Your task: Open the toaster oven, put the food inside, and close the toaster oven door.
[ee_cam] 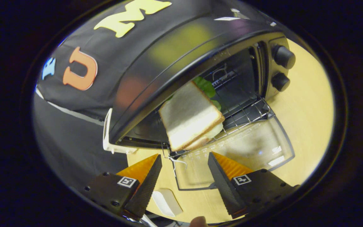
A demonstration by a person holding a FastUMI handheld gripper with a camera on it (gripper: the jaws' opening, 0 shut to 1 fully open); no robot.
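The gripper (184, 162) is spread wide and holds nothing. Just ahead of it, the white-bread sandwich with green lettuce (189, 116) rests on the wire rack (247, 115) inside the black toaster oven (181, 63). The oven's glass door (250, 146) lies flat open between them, over the wooden tabletop (307, 104).

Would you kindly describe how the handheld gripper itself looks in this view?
The gripper has two wedge-shaped fingers tapering to points, their inner faces finely ribbed. Each sits on a dark block body with small screws and carries a square black-and-white marker tag on top.
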